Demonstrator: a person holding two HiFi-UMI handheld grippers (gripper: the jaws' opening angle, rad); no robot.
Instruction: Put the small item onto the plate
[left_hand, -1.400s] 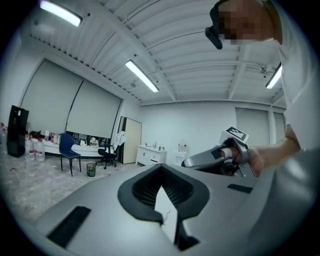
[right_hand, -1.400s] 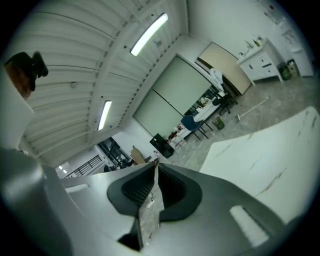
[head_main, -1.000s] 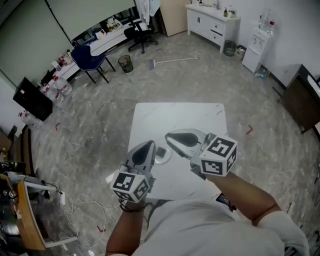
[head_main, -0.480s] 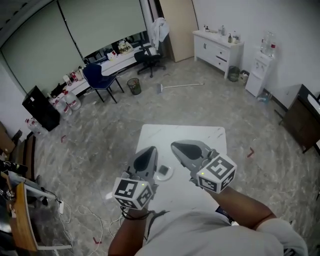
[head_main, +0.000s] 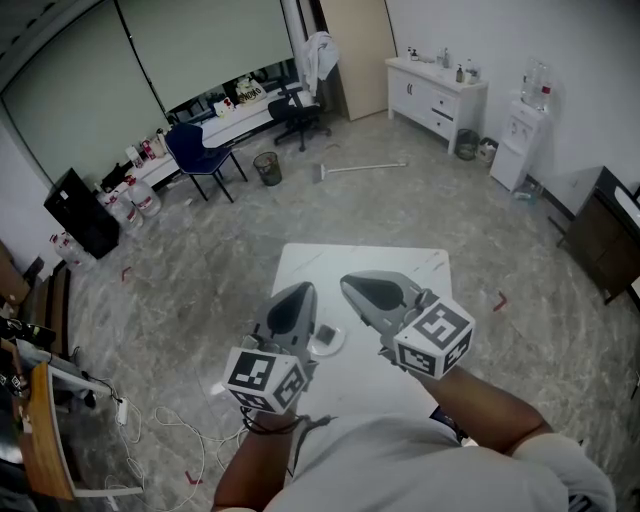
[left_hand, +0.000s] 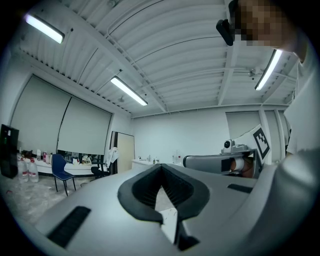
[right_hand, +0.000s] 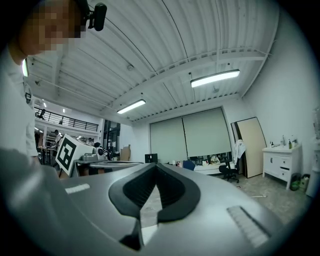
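We look down on a white table (head_main: 330, 265) that stands on a grey marbled floor. The person holds both grippers low over the near part of the table, pointing away from the body. The left gripper (head_main: 301, 291) has its jaws pressed together with nothing between them; its own view shows the dark pads meeting at the tip. The right gripper (head_main: 349, 284) is likewise closed and empty. Between the two, at the near left of the table, lies a small round white plate (head_main: 338, 346), partly hidden behind the left gripper. The small item (head_main: 325, 333) is a little grey squarish piece. It appears to sit on the plate, just right of the left gripper, and neither gripper touches it. It is too small for us to make out more.
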